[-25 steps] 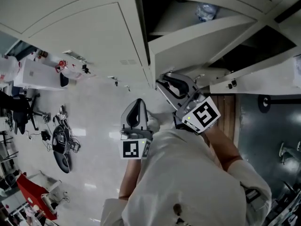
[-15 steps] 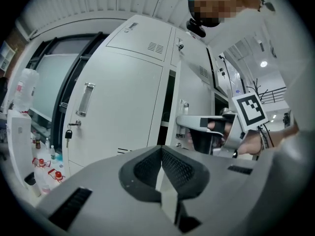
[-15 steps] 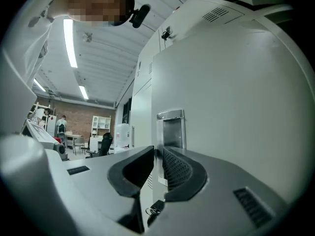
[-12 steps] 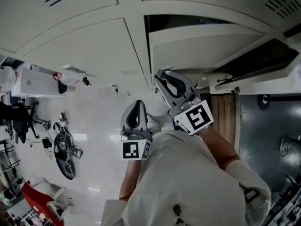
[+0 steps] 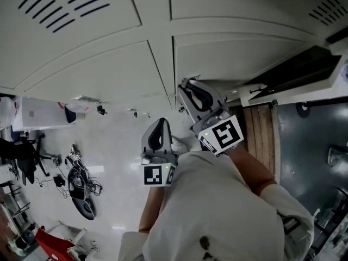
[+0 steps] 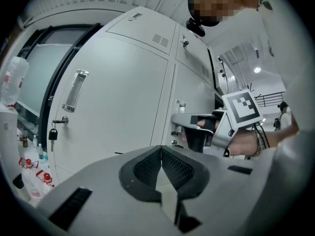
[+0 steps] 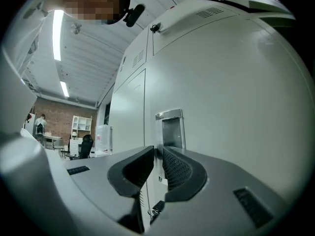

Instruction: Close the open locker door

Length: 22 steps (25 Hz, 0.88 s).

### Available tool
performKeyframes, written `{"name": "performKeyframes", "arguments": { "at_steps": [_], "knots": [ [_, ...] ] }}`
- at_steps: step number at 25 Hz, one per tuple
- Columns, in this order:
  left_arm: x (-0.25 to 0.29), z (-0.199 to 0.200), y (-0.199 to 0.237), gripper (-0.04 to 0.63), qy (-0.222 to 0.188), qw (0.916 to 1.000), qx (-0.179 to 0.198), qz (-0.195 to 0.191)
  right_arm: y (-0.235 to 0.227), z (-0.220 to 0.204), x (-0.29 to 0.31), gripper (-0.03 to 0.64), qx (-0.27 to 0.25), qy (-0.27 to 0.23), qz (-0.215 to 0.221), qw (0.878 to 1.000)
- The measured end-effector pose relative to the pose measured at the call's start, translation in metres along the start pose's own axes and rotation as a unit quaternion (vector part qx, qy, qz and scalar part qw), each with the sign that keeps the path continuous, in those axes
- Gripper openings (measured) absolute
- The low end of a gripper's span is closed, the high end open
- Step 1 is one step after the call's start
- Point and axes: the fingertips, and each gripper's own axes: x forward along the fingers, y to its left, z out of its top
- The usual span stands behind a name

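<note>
The locker door (image 5: 217, 58) is pale grey and lies almost flush with the neighbouring doors. My right gripper (image 5: 184, 87) points at its left edge. In the right gripper view the door (image 7: 226, 107) fills the picture, and the chrome handle (image 7: 170, 129) stands right behind the jaws. Those jaws have just been closing and now pinch the handle's left rim in a narrow gap at the right gripper (image 7: 157, 156). My left gripper (image 5: 158, 123) hangs lower, away from the lockers, shut with nothing in it. The left gripper (image 6: 161, 154) camera sees the right gripper (image 6: 183, 123) at the door's handle.
A second locker door (image 5: 288, 88) stands open at the right, with a dark interior (image 5: 304, 64) behind it. A neighbouring closed door carries a handle (image 6: 75, 90) and a hanging key (image 6: 52, 133). A plastic bottle (image 6: 12, 80) stands at the far left. An office chair (image 5: 24, 154) and clutter sit on the floor.
The door has swung from open to nearly flush, and the dark compartment with the bottle is now covered. My right gripper travelled with the door's edge. My left gripper shifted a little.
</note>
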Motion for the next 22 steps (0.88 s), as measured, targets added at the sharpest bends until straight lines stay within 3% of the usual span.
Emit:
{"name": "performKeyframes", "arguments": {
  "at_steps": [13,22],
  "knots": [
    [0.0,0.004,0.032,0.008,0.009,0.9996,-0.001,-0.027,-0.009,-0.002,0.012,0.067,0.003,0.001,-0.045,0.999],
    [0.0,0.003,0.029,0.008,0.01,0.9979,0.003,-0.064,-0.011,-0.002,0.011,0.075,-0.057,0.027,-0.089,0.994]
  ]
}}
